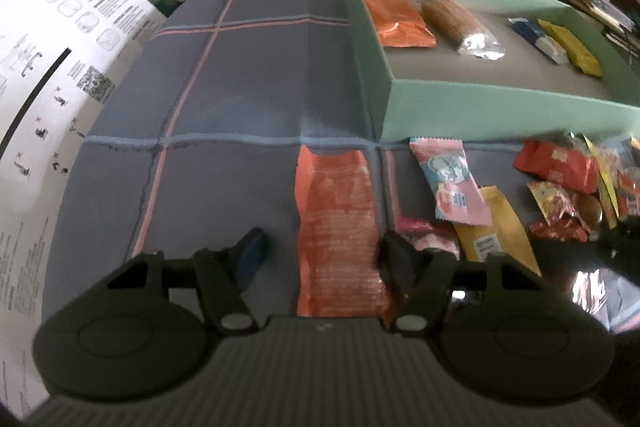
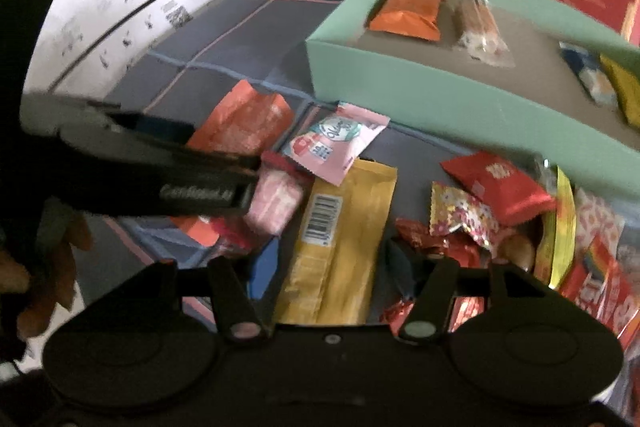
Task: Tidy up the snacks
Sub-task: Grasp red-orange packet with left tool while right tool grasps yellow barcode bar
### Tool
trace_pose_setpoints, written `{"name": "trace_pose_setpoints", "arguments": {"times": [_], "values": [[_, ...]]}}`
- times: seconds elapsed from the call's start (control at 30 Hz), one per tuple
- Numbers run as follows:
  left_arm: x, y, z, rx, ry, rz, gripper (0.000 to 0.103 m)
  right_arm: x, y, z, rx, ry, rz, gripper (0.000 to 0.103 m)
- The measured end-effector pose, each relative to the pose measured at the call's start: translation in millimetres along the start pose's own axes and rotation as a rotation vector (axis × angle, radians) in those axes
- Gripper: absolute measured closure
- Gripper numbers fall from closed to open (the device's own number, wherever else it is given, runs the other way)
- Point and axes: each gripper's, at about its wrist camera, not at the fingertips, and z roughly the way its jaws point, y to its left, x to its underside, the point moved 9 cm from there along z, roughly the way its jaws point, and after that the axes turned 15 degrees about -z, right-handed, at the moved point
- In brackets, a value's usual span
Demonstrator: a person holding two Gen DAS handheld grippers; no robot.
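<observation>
In the left wrist view, the left gripper (image 1: 320, 255) sat low in the frame astride an orange-red snack packet (image 1: 336, 223) lying lengthwise on the plaid cloth (image 1: 240, 87). The right fingertip (image 1: 398, 261) touched the packet's edge, but the blue-padded left one (image 1: 250, 257) stood clear, so the jaws were open around it, not yet clamping. The green box (image 1: 480, 103), upper right, already held an orange packet (image 1: 396, 19) and a few others.

In the right wrist view, the right gripper (image 2: 324, 267) straddled a yellow bar (image 2: 340, 235) at lower centre. Whether its pads pressed on the wrapper could not be told. Loose snacks crowded the right side, and a pink packet (image 2: 336, 143) overlapped the bar's far end.

Risks from here, as I judge them: the left jaws could pinch only one edge and let the slick packet slip. Lifting the bar might drag the pink packet with it. The two grippers sat near each other and could collide.
</observation>
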Motion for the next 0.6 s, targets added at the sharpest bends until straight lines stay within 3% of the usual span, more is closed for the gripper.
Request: {"name": "trace_pose_setpoints", "arguments": {"times": [0.07, 0.13, 0.23, 0.37, 0.43, 0.6], "values": [[-1, -2, 1, -0.008, 0.0, -0.005, 0.04, -2, 0, -1, 0.012, -0.001, -0.02, 0.059], [-1, -4, 2, -0.018, -0.005, 0.006, 0.04, -3, -3, -3, -0.006, 0.008, 0.004, 0.066], [-2, -5, 2, -0.02, -0.007, 0.016, 0.04, 2, -10, -7, -0.025, 0.016, 0.045, 0.067], [-4, -1, -3, -0.029, -0.026, 0.011, 0.068, 9, -18, -12, -0.042, 0.02, 0.097, 0.068], [-5, 2, -2, 0.018, 0.011, -0.043, 0.07, 11, -22, -15, -0.049, 0.017, 0.112, 0.068], [-4, 6, -6, 0.036, 0.025, -0.067, 0.07, 11, -27, -26, -0.06, -0.008, 0.148, 0.069]]}}
